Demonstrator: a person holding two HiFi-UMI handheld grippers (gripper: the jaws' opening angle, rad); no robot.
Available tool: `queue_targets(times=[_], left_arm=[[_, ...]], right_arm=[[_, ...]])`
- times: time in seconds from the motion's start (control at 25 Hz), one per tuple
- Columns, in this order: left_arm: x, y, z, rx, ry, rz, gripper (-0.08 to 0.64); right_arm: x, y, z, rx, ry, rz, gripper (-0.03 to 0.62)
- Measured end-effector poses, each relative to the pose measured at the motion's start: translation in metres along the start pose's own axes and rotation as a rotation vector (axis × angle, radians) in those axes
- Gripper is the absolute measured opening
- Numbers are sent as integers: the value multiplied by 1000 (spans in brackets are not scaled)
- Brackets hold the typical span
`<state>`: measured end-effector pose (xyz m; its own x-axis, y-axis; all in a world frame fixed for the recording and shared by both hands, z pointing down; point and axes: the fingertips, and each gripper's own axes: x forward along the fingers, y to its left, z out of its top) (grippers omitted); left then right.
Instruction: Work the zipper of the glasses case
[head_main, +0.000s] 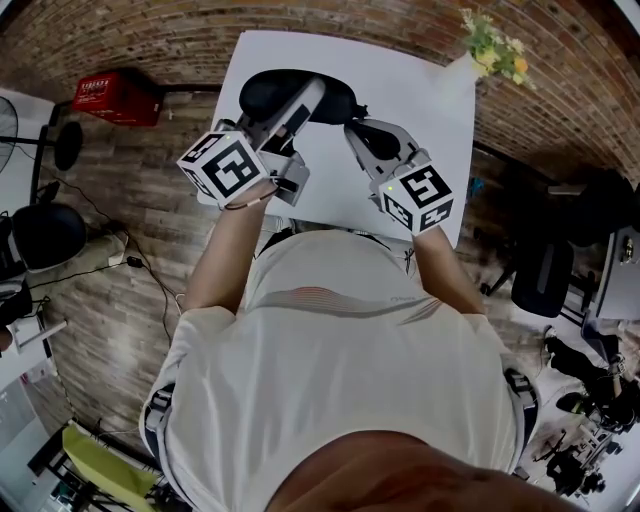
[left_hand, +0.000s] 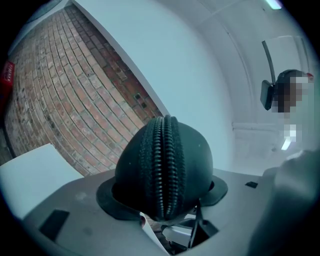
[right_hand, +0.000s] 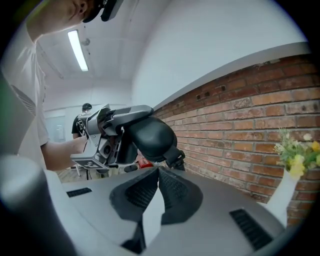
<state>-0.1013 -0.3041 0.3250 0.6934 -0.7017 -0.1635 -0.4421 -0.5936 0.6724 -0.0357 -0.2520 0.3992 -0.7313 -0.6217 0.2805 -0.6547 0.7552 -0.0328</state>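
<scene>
Top centre of the head view, the left gripper (head_main: 303, 103) clamps the case (head_main: 270, 92). The right gripper (right_hand: 158, 169), jaws together, meets the case's end, seemingly pinching the pull. Next comes a steady draw along the zipper (left_hand: 163, 165).

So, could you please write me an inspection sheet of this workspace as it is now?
Surface: white table.
Job's things: black glasses case; the zipper is closed along the end that shows.
Clutter: vase of flowers at a far corner.
Grippers: left gripper shut on the glasses case; right gripper shut at the case's other end, and a hold on the pull is not clear.
Cables: one cable on the floor, left of the table.
Surroundings: brick-pattern floor, red box, black chair.
</scene>
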Motion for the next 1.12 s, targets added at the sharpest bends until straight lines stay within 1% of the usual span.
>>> queue_targets(times=[0.28,0.48,0.56,0.72,1.12], left_arm=[[-2,-1,-7,-21,14,-4,273],[-5,-2,-14,-39,44,-32,268],[-5,-1,-17,-52,61,-44,267],[-7,-1,-19,-57,111,-59,267],[-13,0,-33,-67,271,-112,267]], right_arm=[[-6,-9,-1,-94,22,-59,56],[-9,-13,-2,-137,26,-83,57],[-10,-13,-2,-168,27,-88,57],[-11,-13,1,-233,37,-98,57],[-12,-10,3,-366,48,-104,60]])
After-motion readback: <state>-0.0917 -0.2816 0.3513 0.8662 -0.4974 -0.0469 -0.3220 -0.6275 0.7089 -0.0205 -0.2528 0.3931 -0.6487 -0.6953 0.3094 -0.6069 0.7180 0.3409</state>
